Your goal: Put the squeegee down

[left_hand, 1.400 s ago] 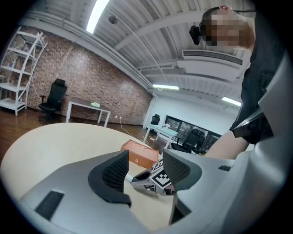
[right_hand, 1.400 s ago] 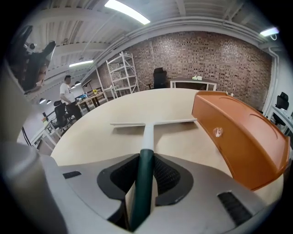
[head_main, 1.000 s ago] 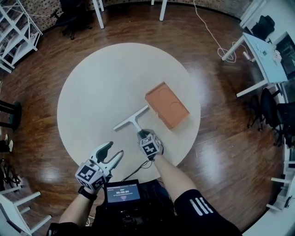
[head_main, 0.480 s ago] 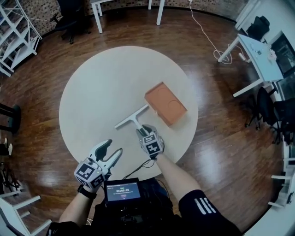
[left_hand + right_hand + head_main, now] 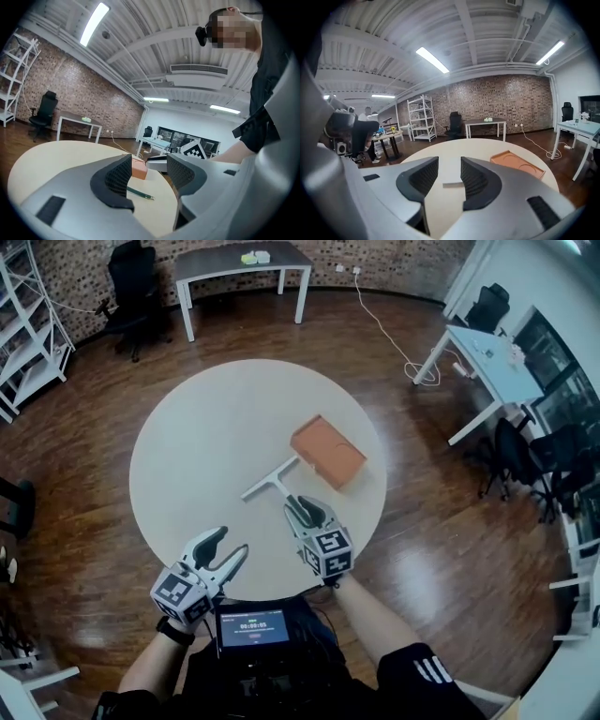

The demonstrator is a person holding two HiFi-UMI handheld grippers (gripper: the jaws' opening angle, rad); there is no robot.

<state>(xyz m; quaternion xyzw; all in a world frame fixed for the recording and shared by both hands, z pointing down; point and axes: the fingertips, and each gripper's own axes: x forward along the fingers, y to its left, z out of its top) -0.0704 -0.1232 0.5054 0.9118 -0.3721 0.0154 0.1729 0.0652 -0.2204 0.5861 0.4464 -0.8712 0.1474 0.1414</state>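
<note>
The squeegee [image 5: 271,482] lies flat on the round beige table [image 5: 202,427], its pale blade toward the table's middle and its dark handle pointing at me. My right gripper [image 5: 302,509] sits just behind the handle end, open, with nothing between its fingers. In the right gripper view the blade [image 5: 453,184] shows on the tabletop through the gap of that gripper [image 5: 449,176]. My left gripper [image 5: 228,547] hovers open over the near table edge, left of the squeegee. The left gripper view looks between the empty jaws of the left gripper [image 5: 149,173] at the green handle [image 5: 140,193].
An orange tray [image 5: 327,452] rests on the table right beside the blade's far end. A chest-mounted screen [image 5: 250,626] sits below the grippers. Around the table are wooden floor, a desk [image 5: 242,263], chairs and white shelving [image 5: 28,324].
My right gripper has drawn back from the squeegee handle toward me and risen. The squeegee stays flat on the table. The left gripper has barely moved; the head view has tilted.
</note>
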